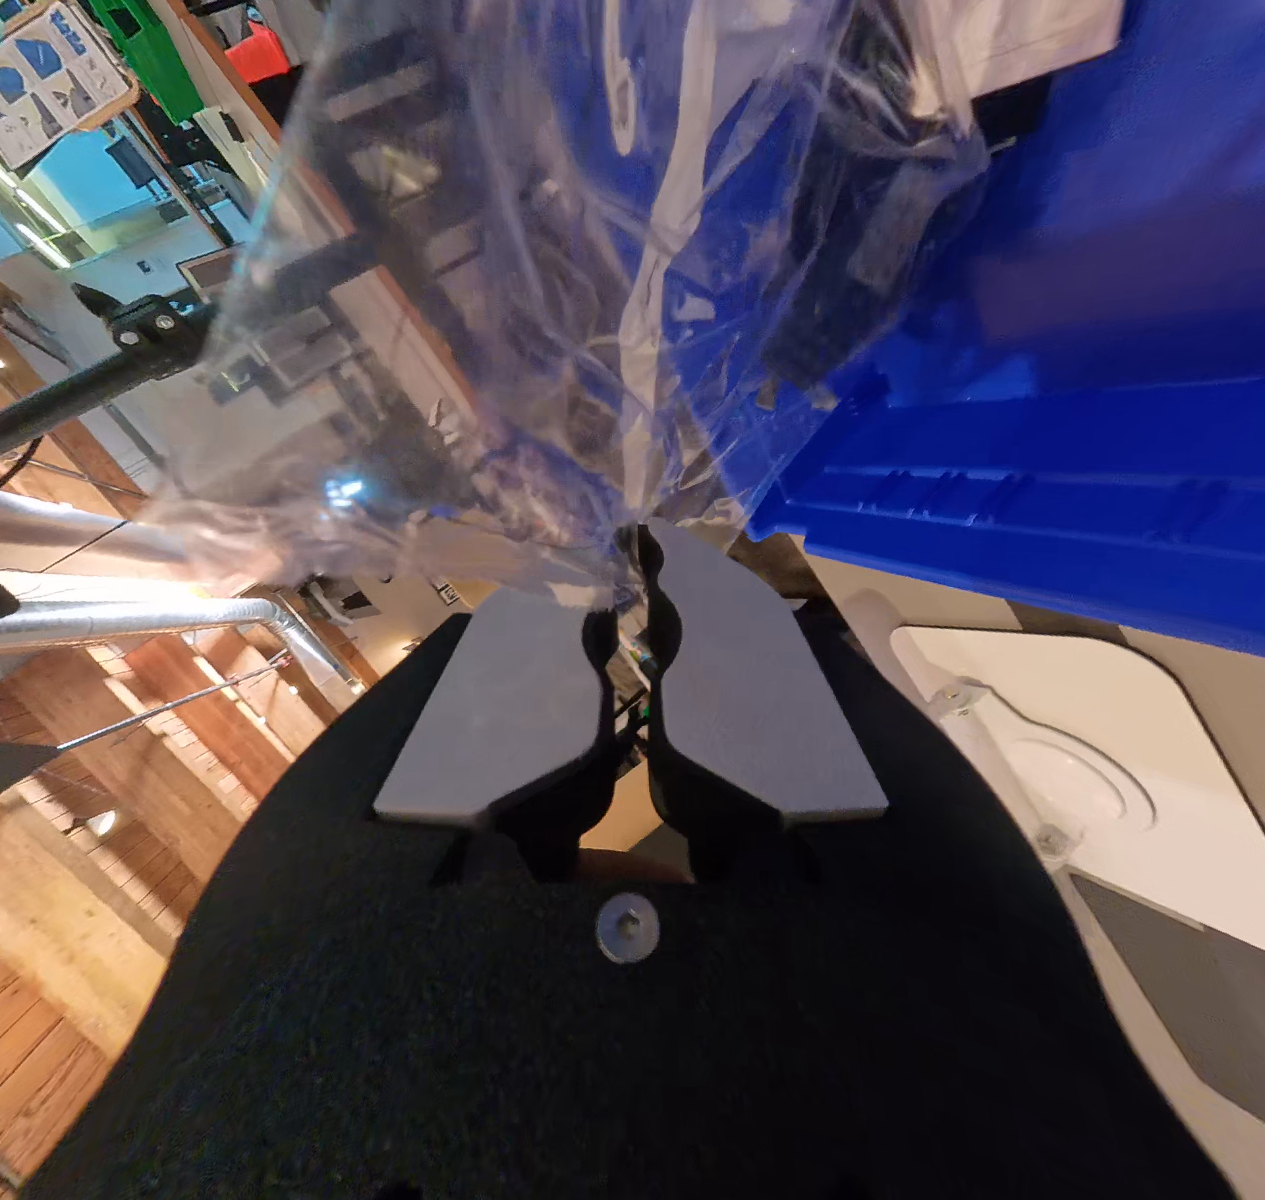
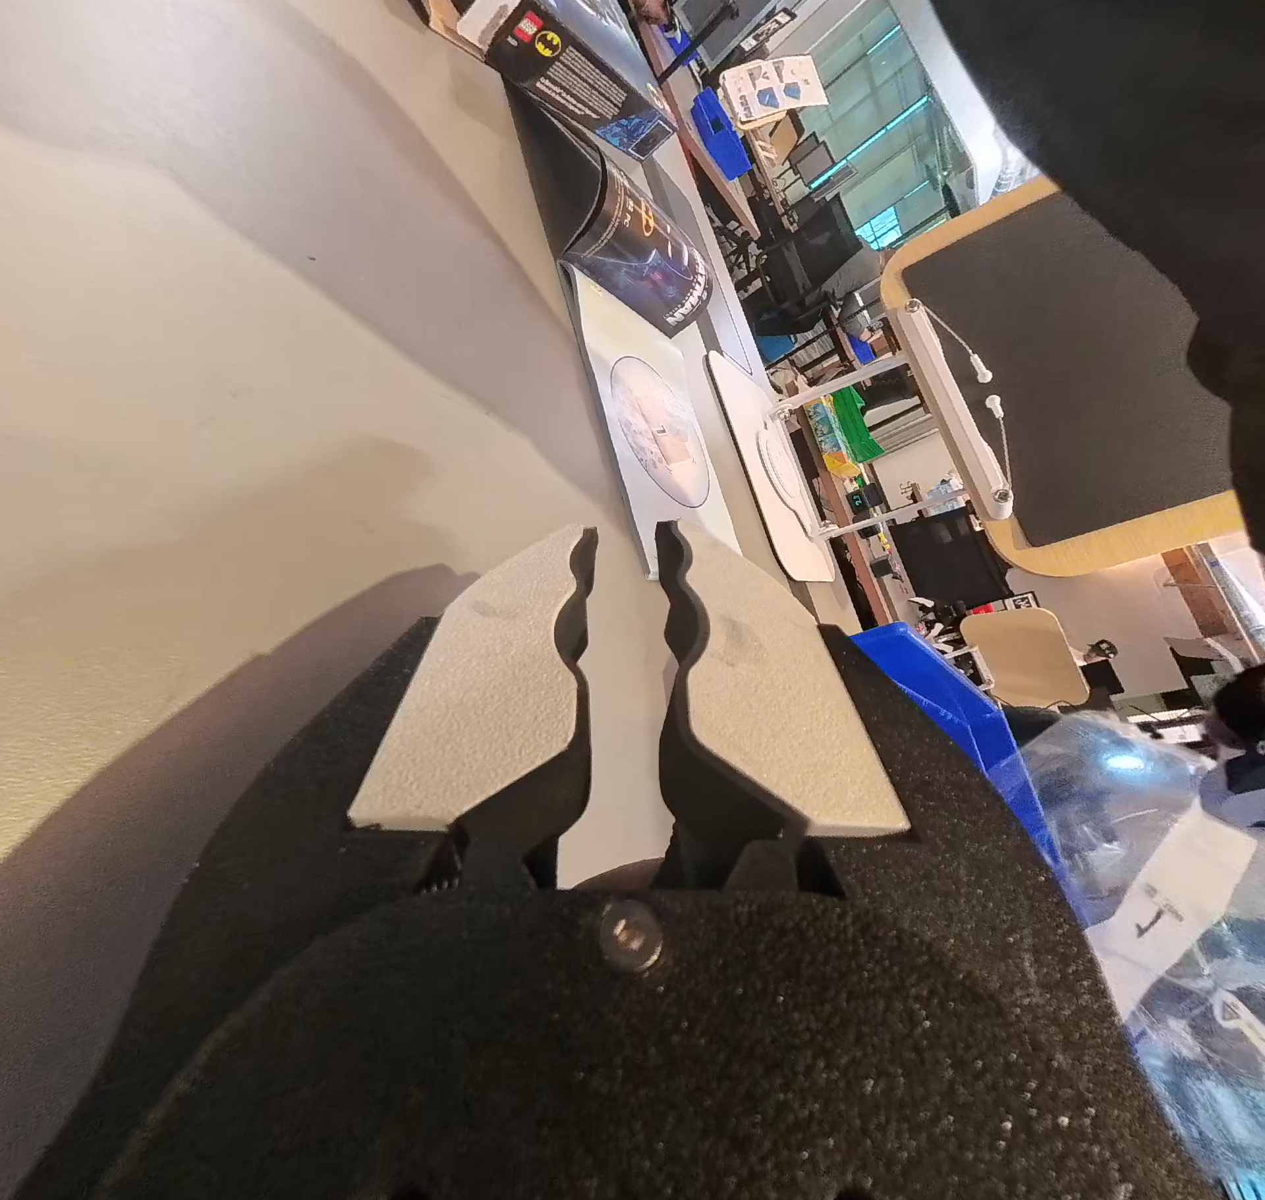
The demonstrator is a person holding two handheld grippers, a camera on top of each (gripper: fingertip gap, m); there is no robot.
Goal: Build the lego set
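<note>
You're pinching the clear plastic bag (image 1: 520, 291) by its gathered corner in your left gripper (image 1: 633, 544), letting it dangle beside the blue bin (image 1: 1027, 503), while your right gripper (image 2: 626, 537) is hovering narrowly parted, gripping nothing.

Black box (image 2: 575, 82): printed logos and lettering on its side.
Booklet cover (image 2: 643, 256): white lettering along the edge.
Open page (image 2: 660, 431): small numeral in the circle.
Clear bag (image 2: 1164, 914): dark mark on a white strip.

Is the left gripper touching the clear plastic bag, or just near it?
Touching. The left wrist view shows the left gripper closed at its tips on a gathered fold of the clear plastic bag.
</note>
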